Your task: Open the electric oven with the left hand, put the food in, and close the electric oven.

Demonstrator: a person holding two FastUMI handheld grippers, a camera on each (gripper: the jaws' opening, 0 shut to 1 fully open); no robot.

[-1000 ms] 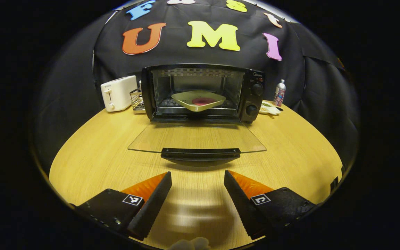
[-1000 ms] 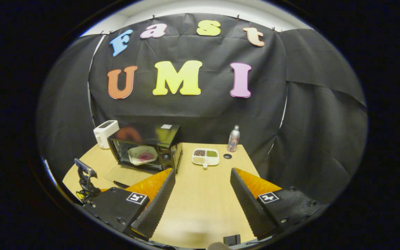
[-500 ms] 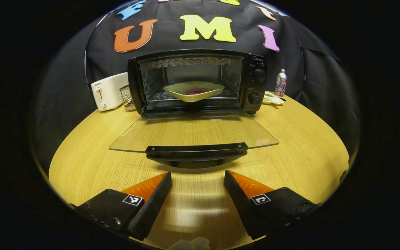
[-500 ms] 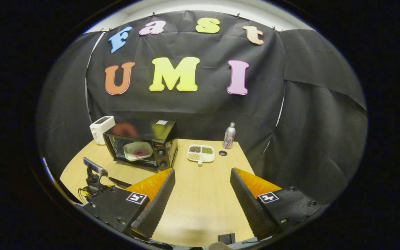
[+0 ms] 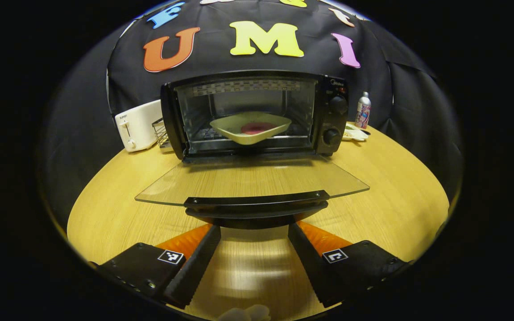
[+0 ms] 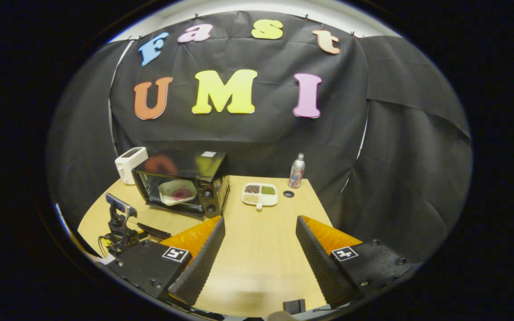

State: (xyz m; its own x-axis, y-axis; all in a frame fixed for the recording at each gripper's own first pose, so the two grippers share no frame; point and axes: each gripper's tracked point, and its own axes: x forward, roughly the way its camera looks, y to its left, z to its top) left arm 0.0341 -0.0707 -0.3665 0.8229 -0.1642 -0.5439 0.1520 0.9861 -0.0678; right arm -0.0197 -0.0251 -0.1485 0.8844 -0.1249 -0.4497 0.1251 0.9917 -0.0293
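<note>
Open oven (image 5: 257,116); plated food (image 5: 256,128) inside

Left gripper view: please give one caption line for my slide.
Open left gripper just under the handle of the oven's lowered glass door, plate of food inside.

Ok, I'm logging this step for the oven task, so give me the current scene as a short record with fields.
oven: on the table
door: folded down flat
plate: inside on the rack, with red food
left tongs: open, tips under the door handle
right tongs: open, empty, back from the oven
oven's sides: toaster, bottle
</note>
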